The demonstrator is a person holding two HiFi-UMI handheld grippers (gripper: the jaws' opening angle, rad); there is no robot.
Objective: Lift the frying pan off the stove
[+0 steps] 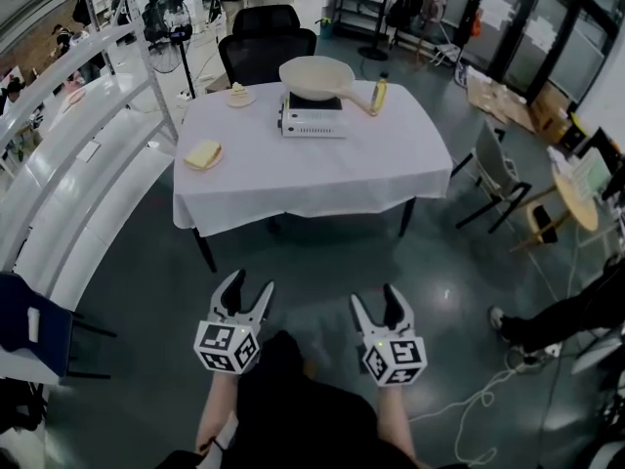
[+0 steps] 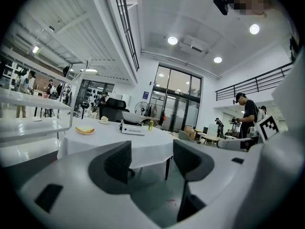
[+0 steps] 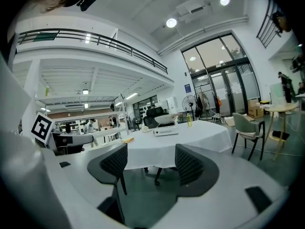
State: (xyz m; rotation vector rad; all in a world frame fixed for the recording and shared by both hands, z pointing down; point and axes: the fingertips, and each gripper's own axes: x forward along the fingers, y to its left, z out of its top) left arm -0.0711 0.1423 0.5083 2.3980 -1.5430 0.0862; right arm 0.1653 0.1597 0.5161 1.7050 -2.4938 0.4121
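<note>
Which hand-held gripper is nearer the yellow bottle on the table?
Right. The right hand-held gripper is short of the table, almost in line with the bottle; the left hand-held gripper is as far back, but farther left.

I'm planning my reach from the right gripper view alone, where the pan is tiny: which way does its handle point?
Observer: From the head view, the frying pan sits on the stove, its handle angled right and toward us, ending by the yellow bottle.
Operator: Is my other hand free?
Observer: Yes, the left tool has its jaws apart with nothing between them.
Operator: Anything on the floor nearby?
Observer: A person's leg reaches in from the right, well right of the right tool.
</note>
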